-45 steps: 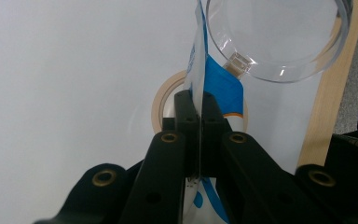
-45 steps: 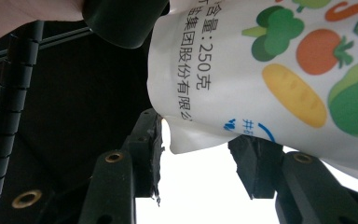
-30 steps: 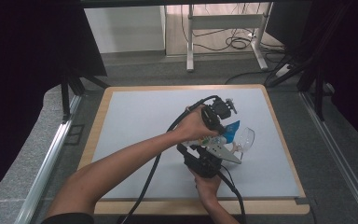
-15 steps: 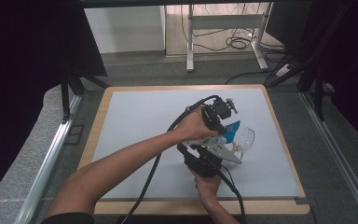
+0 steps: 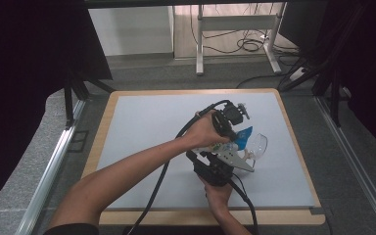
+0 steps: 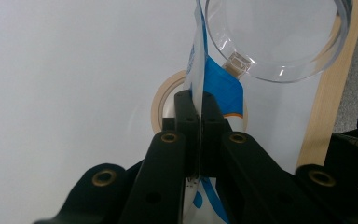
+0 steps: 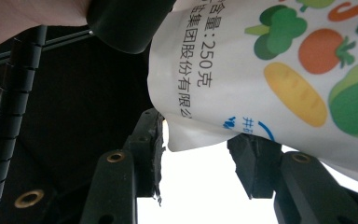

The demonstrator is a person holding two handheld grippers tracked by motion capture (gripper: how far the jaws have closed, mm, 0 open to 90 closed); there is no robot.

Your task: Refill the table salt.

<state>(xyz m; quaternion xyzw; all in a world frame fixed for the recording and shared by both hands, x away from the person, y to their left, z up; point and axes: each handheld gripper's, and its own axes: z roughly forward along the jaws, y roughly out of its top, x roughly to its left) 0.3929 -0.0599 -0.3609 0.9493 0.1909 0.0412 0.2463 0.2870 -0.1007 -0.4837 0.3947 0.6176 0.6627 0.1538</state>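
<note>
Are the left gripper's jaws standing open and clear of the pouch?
No: in the left gripper view the left gripper has its jaws pressed together on the pouch edge.

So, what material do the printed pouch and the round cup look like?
The pouch seems a thin glossy plastic film: it bends and carries sharp colour print. The cup looks like clear hard plastic, perhaps glass: the table shows through it, with bright glints on its rim.
</note>
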